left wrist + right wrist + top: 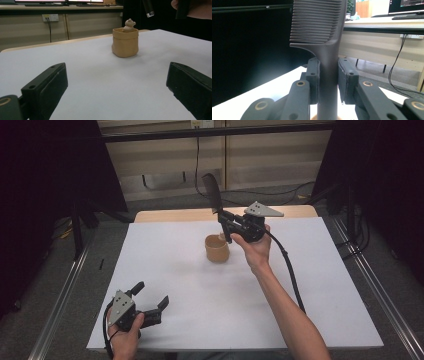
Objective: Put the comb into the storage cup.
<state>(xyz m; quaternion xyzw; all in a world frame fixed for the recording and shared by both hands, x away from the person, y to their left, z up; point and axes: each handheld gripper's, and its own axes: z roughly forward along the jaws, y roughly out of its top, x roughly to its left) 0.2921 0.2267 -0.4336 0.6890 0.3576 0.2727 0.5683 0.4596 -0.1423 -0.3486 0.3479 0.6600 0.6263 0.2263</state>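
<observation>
The right gripper (226, 222) clamps a black comb (213, 193) upright above a tan pot (217, 249); the left gripper (151, 297) rests wide open, empty.

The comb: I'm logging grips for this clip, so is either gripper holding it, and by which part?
Yes. The right gripper is shut on the comb at its handle, just below the teeth, which point up. The left gripper is open and holds nothing.

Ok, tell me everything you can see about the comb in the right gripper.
The comb is black and looks like plastic, with a row of fine, close-set teeth and a long straight handle. It stands nearly upright, teeth end up, above the tan cup. The right gripper is shut on its handle, one jaw pad pressed on each side.
</observation>
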